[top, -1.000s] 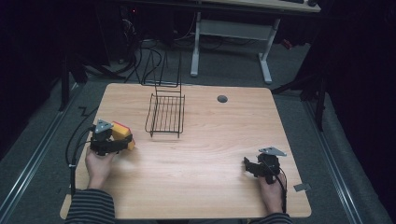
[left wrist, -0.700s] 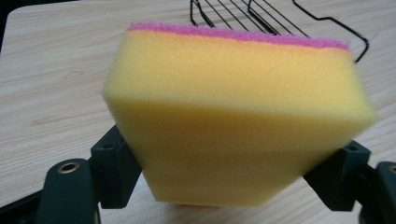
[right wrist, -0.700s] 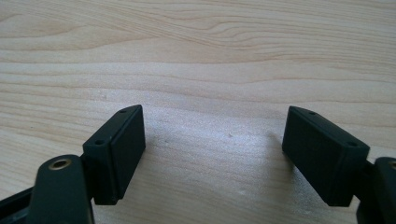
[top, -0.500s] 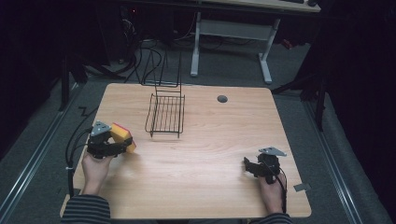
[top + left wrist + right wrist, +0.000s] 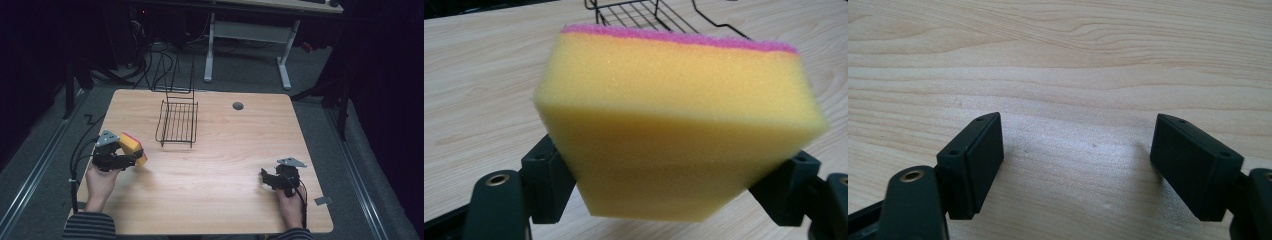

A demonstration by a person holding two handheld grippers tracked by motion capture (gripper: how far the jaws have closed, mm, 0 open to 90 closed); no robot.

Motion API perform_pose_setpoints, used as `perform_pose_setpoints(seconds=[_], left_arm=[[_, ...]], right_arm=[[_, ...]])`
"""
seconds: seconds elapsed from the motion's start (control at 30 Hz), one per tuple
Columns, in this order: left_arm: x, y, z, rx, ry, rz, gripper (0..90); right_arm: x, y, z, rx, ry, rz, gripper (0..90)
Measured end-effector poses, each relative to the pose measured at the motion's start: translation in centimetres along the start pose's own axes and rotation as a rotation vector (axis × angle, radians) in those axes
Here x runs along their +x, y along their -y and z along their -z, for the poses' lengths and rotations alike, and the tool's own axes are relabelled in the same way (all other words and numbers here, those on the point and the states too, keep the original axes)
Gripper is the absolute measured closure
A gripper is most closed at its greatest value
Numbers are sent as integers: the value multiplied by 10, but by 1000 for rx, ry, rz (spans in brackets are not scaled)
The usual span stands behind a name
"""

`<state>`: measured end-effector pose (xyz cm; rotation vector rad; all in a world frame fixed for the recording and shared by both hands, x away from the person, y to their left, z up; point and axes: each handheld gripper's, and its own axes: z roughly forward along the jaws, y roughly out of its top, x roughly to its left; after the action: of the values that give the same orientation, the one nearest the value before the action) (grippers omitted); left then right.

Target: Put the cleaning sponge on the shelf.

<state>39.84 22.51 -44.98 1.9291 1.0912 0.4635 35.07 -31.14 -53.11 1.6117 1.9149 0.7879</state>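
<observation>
Your left gripper (image 5: pixel 131 159) has slid slightly toward you along the table's (image 5: pixel 210 200) left edge over the last second, carrying the sponge (image 5: pixel 132 147), while the rack (image 5: pixel 176 122) and your right gripper (image 5: pixel 266 179) sit where they were. The left jaws clamp the sponge across its yellow foam just above the table, near the rack. It looks light and squashy, so hold the foam sides gently; your right jaws stand wide apart, empty.

wire rack (image 5: pixel 177 122) blocks far-left, bare tabletop (image 5: pixel 225 165) elsewhere
</observation>
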Motion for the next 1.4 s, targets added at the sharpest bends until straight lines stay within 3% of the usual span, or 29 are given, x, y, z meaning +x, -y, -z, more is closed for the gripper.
perform_pose_setpoints(seconds=[0.8, 1.03, 1.4], left_arm=[[-22, -30, 1, -23, 79, -39, 239], [-30, -42, -6, -23, 92, -55, 239], [-39, -61, -23, 5, 77, -98, 240]], right_arm=[[0, 0, 0, 0, 0, 0, 216], [0, 0, 0, 0, 0, -1, 216], [0, 0, 0, 0, 0, -1, 215]])
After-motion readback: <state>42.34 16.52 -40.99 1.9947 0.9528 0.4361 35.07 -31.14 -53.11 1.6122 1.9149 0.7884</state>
